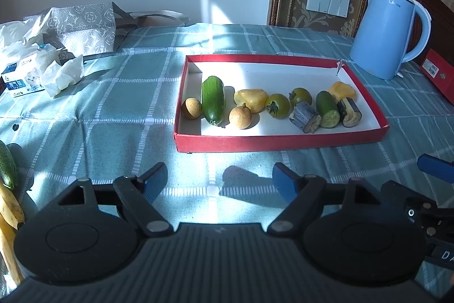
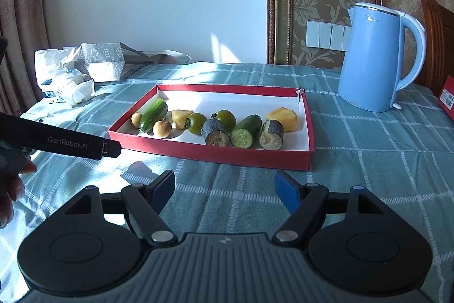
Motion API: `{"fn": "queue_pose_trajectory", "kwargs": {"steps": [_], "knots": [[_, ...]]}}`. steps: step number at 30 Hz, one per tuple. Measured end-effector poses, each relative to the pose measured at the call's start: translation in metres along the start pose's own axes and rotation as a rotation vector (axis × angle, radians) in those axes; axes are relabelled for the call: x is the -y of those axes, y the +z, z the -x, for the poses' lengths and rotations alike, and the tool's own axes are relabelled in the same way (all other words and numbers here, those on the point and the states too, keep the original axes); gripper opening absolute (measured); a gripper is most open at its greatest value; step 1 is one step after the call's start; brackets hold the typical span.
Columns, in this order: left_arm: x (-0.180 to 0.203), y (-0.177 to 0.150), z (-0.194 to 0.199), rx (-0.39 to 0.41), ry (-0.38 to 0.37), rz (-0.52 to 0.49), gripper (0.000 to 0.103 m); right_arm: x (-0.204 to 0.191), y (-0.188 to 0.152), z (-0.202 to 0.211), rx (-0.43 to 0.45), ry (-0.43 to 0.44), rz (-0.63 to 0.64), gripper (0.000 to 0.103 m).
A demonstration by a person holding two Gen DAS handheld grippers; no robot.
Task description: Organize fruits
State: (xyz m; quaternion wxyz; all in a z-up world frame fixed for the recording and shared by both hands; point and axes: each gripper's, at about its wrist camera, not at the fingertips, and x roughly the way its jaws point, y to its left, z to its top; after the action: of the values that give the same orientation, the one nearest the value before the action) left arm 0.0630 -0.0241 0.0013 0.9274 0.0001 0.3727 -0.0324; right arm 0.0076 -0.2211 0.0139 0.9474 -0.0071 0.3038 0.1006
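Observation:
A red tray [image 1: 281, 139] [image 2: 215, 155] with a white floor lies on the checked cloth. It holds a row of produce: two longans [image 1: 191, 108], a whole cucumber [image 1: 212, 99] [image 2: 153, 114], yellow fruit pieces [image 1: 251, 99], two green tomatoes [image 1: 278, 105] [image 2: 226, 118], two dark sugarcane stubs [image 1: 306, 117] [image 2: 215, 132] and a cut cucumber half [image 1: 327, 109] [image 2: 245, 131]. My left gripper [image 1: 220, 182] is open and empty, in front of the tray. My right gripper [image 2: 224, 185] is open and empty, in front of the tray's near right side.
A blue kettle [image 1: 388, 31] [image 2: 377, 57] stands behind the tray at the right. Tissues and a patterned bag [image 1: 71, 30] lie at the back left. A banana [image 1: 11, 206] and a green vegetable [image 1: 7, 166] lie at the left edge. A red box [image 1: 439, 75] sits far right.

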Motion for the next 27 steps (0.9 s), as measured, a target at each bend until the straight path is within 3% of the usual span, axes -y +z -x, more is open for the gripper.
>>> {"fn": "queue_pose_trajectory", "kwargs": {"steps": [27], "knots": [[0.0078, 0.0005, -0.0023, -0.007, -0.003, -0.004, 0.084, 0.0010, 0.0056, -0.0042, 0.006, 0.016, 0.004, 0.079]]}}
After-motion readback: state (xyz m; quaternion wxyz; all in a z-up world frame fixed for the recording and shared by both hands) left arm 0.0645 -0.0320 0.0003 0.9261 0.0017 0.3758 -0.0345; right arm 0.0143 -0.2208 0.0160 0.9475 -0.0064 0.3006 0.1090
